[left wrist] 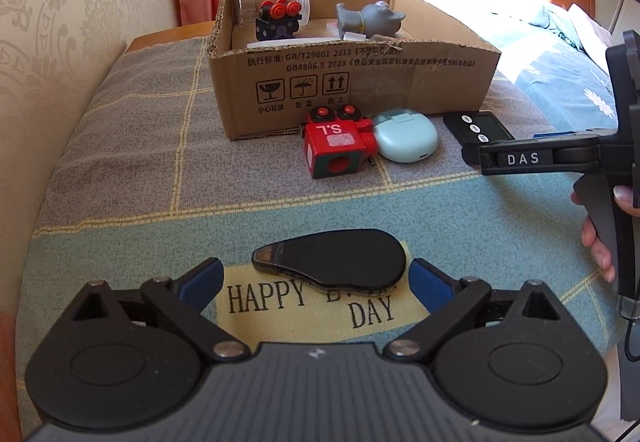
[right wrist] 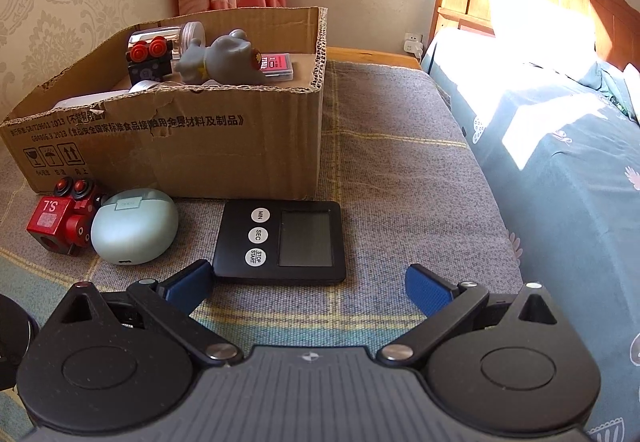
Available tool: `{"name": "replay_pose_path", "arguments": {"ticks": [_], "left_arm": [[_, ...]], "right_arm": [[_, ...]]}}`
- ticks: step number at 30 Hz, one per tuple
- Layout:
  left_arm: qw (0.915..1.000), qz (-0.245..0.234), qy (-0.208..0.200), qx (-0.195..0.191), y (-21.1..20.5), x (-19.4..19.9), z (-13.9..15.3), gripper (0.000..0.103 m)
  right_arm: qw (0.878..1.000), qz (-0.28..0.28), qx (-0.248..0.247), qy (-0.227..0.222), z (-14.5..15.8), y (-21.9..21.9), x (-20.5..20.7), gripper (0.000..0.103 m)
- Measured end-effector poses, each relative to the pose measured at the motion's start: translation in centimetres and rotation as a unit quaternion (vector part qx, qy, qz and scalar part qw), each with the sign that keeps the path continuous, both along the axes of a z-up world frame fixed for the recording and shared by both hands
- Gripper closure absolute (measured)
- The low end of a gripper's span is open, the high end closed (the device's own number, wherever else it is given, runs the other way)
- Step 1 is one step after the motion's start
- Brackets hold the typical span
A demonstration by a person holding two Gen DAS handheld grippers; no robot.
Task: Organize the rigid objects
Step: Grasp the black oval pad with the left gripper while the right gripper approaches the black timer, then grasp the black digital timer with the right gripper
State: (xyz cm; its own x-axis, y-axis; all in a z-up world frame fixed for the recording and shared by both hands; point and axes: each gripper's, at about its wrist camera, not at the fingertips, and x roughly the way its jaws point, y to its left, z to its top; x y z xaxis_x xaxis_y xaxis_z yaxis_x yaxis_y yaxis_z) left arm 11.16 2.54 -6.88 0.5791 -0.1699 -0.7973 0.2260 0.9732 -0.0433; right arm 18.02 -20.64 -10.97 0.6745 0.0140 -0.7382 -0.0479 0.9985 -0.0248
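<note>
Here my left gripper (left wrist: 316, 278), spread wide, has the black teardrop piece (left wrist: 332, 256) at twelve o'clock — long axis nine-to-three — while my right gripper (right wrist: 308, 282), also spread, faces the timer (right wrist: 280, 240)

Sharp fisheye views; sunlight glares on the headboard (right wrist: 532, 21), edges bowed.

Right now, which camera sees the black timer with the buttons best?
The right wrist view: the black timer lies whole and close, MIN, SEC and STOP/START readable. In the left wrist view the timer sits far right, small, partly hidden behind the right gripper.
</note>
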Motion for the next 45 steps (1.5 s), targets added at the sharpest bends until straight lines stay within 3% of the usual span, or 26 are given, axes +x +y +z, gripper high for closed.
{"name": "replay_pose_path", "arguments": {"ticks": [11, 20, 22, 36, 40, 45], "left_arm": [[0.9985, 0.017, -0.049, 0.013, 0.2, -1.9, 4.4, 0.005], [0.9993, 0.03, -0.02, -0.013, -1.0, -1.7, -1.8, 0.004], [0.9986, 0.03, -0.043, -0.001, -1.2, -1.8, -2.3, 0.004], [0.9961, 0.027, -0.084, 0.001, -1.3, -0.7, -2.9, 0.001], [0.9958, 0.029, -0.087, 0.001, -1.3, -0.8, -2.6, 0.013], [0.9945, 0.059, -0.086, 0.0, -0.3, -0.4, -2.6, 0.013]], "right_arm": [[1.0, 0.018, 0.001, -0.004, 0.0, -0.2, 0.1, 0.0], [1.0, 0.028, 0.001, -0.015, -0.1, -0.5, -0.6, 0.0], [0.999, 0.029, 0.001, -0.016, -0.1, -0.6, -0.7, 0.0], [0.999, 0.033, 0.002, -0.025, -0.3, -0.6, -0.8, 0.0], [0.999, 0.037, 0.003, -0.031, -0.3, -0.7, -0.9, 0.0], [0.999, 0.038, 0.003, -0.03, -0.3, -0.6, -0.8, 0.0]]}}
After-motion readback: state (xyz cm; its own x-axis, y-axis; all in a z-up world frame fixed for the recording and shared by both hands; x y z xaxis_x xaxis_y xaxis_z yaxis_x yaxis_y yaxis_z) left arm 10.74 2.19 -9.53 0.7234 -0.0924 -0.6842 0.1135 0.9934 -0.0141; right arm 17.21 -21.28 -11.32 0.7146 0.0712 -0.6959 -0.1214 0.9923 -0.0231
